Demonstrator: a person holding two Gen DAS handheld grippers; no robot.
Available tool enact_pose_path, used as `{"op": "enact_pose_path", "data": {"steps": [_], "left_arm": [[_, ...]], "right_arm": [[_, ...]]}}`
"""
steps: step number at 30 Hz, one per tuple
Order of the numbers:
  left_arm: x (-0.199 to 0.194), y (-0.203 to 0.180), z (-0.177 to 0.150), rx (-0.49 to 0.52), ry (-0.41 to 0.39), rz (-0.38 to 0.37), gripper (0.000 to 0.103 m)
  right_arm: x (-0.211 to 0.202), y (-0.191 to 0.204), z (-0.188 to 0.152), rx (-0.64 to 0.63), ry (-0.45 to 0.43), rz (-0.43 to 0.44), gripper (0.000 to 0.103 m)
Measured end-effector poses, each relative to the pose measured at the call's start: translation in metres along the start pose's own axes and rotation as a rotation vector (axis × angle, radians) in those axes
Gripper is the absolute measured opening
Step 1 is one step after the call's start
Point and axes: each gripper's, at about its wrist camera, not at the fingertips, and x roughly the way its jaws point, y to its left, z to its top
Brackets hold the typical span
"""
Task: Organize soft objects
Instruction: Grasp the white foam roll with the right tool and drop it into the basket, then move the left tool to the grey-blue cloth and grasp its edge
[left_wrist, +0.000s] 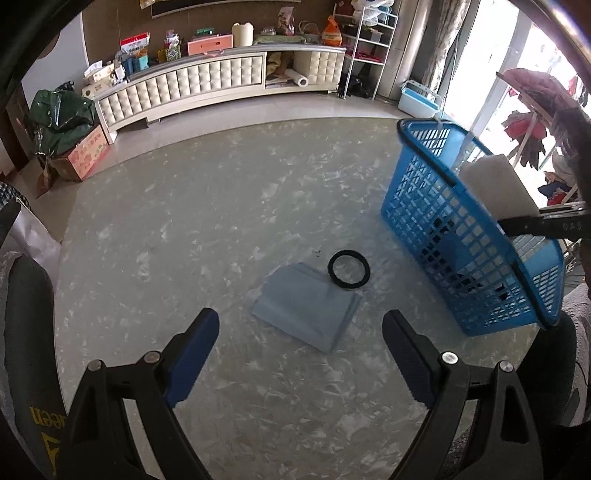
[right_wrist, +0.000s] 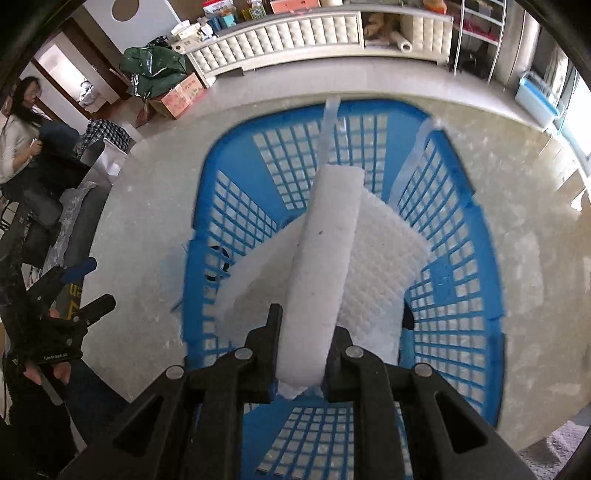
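On the table, a folded cloth is lying in front of the left gripper, between its spread fingers in the left wrist view. A ring is resting on the cloth's far corner. The basket is standing to the right of both. Over it, the right gripper is pinching a foam block. A foam sheet is lying inside the basket, under the block.

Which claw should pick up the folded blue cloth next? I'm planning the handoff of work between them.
Left. The left claw is open and empty, with the folded blue cloth just ahead of it, while the right claw is shut on a white foam pad above the blue basket.
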Motion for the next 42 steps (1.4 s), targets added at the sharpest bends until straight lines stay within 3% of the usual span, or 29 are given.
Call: {"op": "enact_pose_path", "data": {"steps": [6,8,10,15,20,25,33,42], "left_arm": [[0.007,0.004,-0.001,-0.012,0.018,0.0,0.089],[0.006,0.004,-0.002,-0.01,0.018,-0.001,0.089],[0.004,0.003,-0.003,-0.004,0.016,-0.001,0.089],[-0.003,0.001,-0.002,0.0,0.008,-0.004,0.089],[-0.004,-0.001,0.0,0.01,0.004,-0.008,0.089],[0.003,-0.004,0.002,0.019,0.014,-0.016,0.089],[0.037,-0.007,0.007,0.074,0.068,-0.029,0.089],[0.082,0.012,0.011,0.083,0.135,-0.022,0.089]], "right_arm": [[0.007,0.005,-0.01,-0.01,0.031,-0.048,0.019],[0.0,0.01,-0.013,-0.021,0.029,-0.065,0.031],[-0.011,0.012,-0.019,-0.033,0.017,-0.096,0.058],[-0.035,0.015,-0.035,-0.082,0.009,-0.154,0.076],[-0.045,0.02,-0.049,-0.115,0.025,-0.187,0.077],[-0.058,0.019,-0.065,-0.142,-0.005,-0.284,0.078],[-0.082,0.028,-0.069,-0.132,-0.082,-0.259,0.079],[-0.064,0.042,-0.039,-0.147,-0.108,-0.188,0.079]]}}
